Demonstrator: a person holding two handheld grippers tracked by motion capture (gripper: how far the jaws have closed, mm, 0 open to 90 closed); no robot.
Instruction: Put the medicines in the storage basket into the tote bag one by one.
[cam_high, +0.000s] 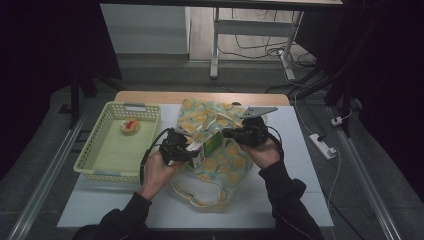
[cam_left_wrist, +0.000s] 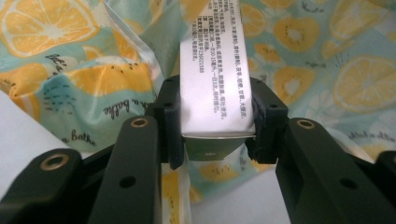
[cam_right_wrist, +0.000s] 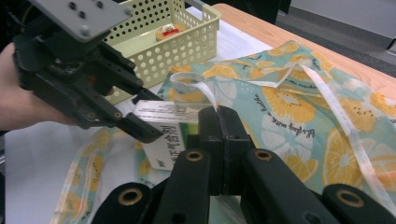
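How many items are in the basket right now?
1: a small round snack lies near the far end of the yellow basket. The rest of the basket floor looks bare, though its near wall could hide something small.

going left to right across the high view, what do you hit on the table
yellow basket with a small round item inside → left claw → white and green carton that it grips → right claw, over the fruit-print bag → bare white tabletop

Two black grippers: left gripper, right gripper; brass-ringed screw holes, trailing black cables, grey three-cornered plate. Dark long sleeves.
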